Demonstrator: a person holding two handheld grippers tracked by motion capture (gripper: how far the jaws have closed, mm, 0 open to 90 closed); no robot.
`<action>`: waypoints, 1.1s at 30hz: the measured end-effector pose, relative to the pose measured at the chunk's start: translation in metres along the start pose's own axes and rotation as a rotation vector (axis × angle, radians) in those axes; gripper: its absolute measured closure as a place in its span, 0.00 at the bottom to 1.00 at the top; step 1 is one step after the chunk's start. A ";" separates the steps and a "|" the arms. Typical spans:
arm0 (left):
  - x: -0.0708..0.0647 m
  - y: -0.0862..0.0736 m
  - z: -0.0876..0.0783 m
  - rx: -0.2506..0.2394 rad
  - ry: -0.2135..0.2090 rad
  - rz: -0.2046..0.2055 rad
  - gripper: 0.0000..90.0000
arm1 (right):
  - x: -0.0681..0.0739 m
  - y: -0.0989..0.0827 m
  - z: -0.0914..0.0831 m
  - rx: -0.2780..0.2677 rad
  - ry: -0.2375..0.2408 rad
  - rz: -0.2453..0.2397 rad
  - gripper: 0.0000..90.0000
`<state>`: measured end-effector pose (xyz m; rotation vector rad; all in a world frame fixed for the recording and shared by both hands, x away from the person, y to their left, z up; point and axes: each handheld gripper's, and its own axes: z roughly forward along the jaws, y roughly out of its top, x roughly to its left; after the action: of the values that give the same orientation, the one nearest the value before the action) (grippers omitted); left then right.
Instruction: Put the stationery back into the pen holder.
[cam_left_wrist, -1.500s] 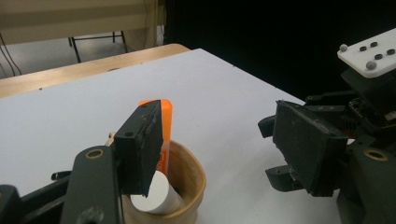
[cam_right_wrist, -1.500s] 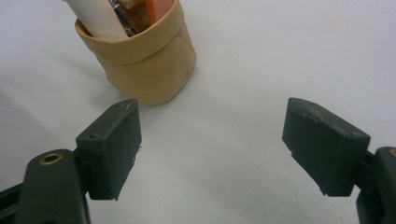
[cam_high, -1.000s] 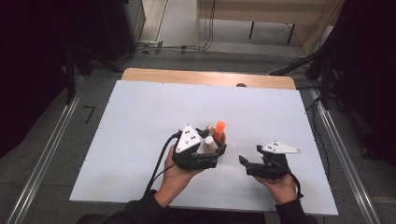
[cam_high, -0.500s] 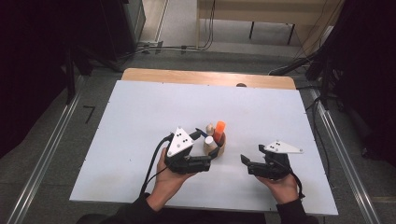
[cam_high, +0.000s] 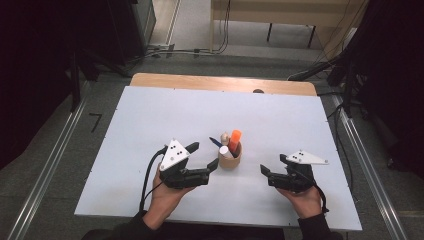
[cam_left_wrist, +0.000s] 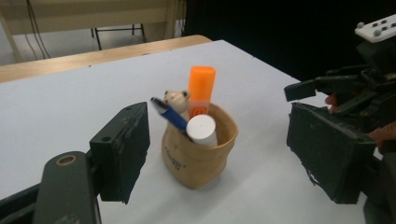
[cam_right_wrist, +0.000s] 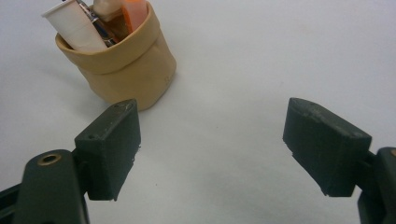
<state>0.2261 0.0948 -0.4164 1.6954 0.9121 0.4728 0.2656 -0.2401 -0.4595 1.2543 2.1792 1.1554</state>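
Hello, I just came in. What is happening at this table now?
A person sits at a white table with a two-jaw gripper in each hand. The left gripper is open and sits close beside a small tan pot, its jaws on either side of the pot but not gripping it. The pot stands upright and holds an orange highlighter, a blue pen, a white tube and a small figure. The right gripper is open too, off to the side, holding nothing.
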 end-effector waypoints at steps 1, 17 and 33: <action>0.002 -0.002 -0.002 0.003 0.007 -0.002 0.24 | -0.001 0.000 0.000 0.000 -0.001 0.001 0.19; 0.040 -0.028 -0.019 0.019 0.121 -0.068 0.24 | -0.011 -0.003 -0.007 -0.013 -0.027 0.024 0.19; 0.075 -0.050 -0.025 0.066 0.200 -0.128 0.24 | -0.028 -0.009 -0.018 -0.028 -0.073 0.067 0.19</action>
<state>0.2385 0.1731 -0.4654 1.6573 1.1852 0.5375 0.2637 -0.2750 -0.4581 1.3461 2.0760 1.1427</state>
